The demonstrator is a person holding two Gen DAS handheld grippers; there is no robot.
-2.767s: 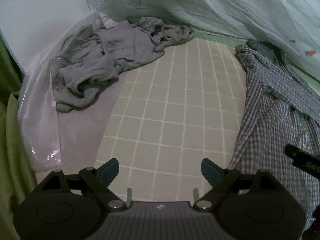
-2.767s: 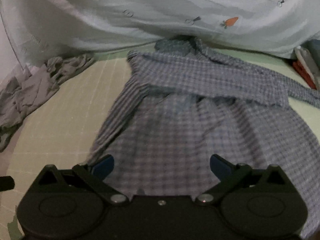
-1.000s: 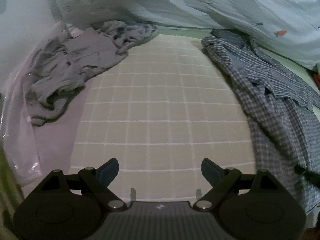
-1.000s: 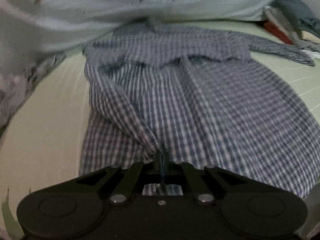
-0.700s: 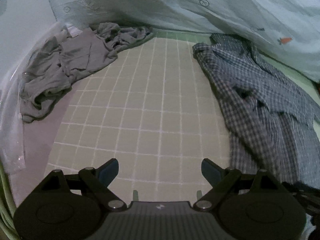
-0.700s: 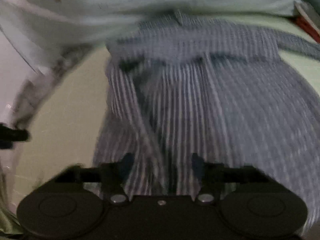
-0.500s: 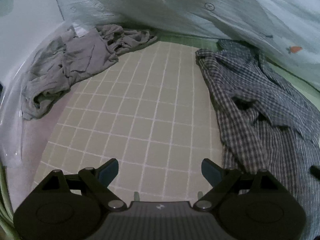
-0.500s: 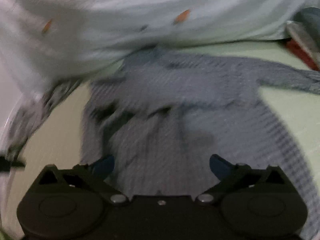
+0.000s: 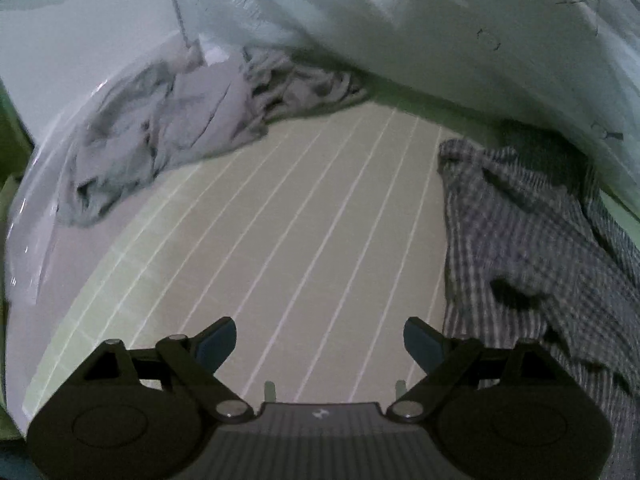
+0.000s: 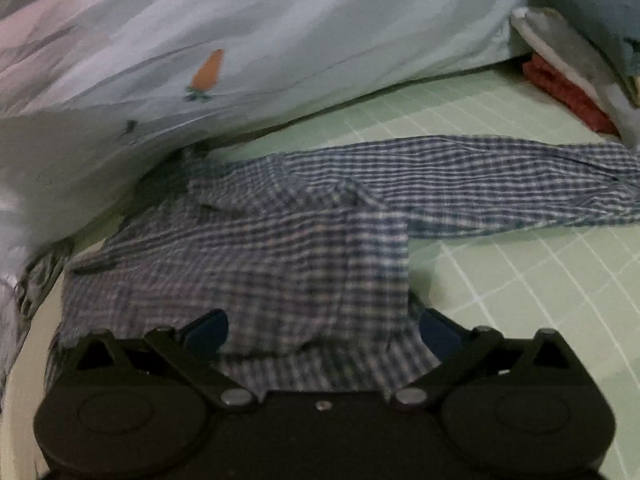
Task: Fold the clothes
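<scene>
Released! Right gripper [image 10: 322, 330] has let go of the checked shirt [image 10: 304, 240], fingers now spread wide over its rumpled body on the gridded mat [image 10: 520, 280]. Left gripper [image 9: 320, 340] hangs wide open too, empty, beside the shirt. No readable writing anywhere.
</scene>
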